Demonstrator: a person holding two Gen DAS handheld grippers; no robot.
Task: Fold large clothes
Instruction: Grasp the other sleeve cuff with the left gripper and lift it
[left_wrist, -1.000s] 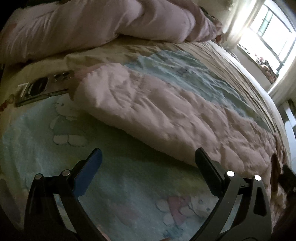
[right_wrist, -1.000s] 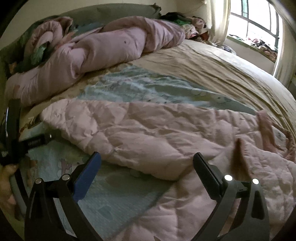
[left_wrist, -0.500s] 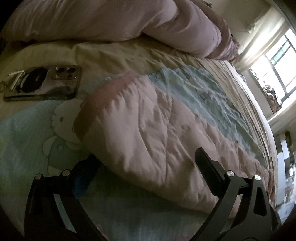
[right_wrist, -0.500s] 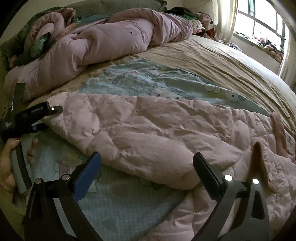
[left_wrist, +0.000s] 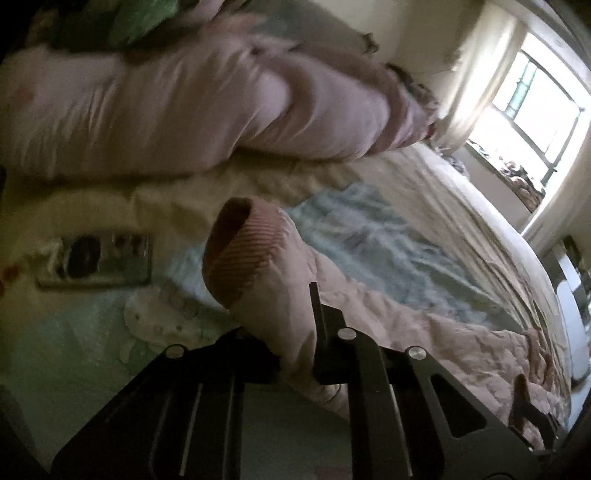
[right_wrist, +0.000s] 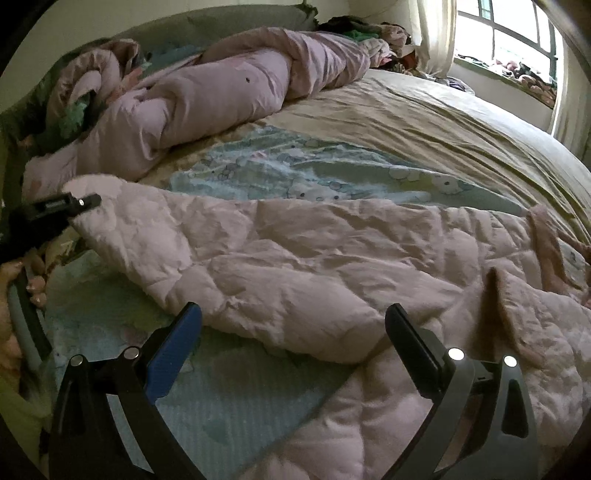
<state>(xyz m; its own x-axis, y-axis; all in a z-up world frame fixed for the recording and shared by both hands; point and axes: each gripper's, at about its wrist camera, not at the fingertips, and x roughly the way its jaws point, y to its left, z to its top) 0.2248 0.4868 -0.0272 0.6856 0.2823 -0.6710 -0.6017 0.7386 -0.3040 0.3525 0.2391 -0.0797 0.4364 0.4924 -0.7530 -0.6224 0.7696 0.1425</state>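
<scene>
The left gripper (left_wrist: 295, 343) has just closed its jaws on the pale pink quilted jacket's sleeve (left_wrist: 258, 266), cuff raised off the bed (right_wrist: 424, 122) for folding; the right gripper (right_wrist: 295, 332) hovers with jaws released.

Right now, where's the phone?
Left wrist view, left side: the phone lies flat on the bed sheet, just left of the sleeve cuff, below the rolled pink duvet.

Your work surface: wide bed (right_wrist: 424, 122) under beige sheet, pale blue cartoon-print blanket (right_wrist: 295, 177) spread across middle. Pink quilted jacket (right_wrist: 295, 258) lies over blanket. Rolled lilac duvet (right_wrist: 221, 92) heaped along headboard side. Phone (left_wrist: 96, 260) rests near blanket's edge.
</scene>
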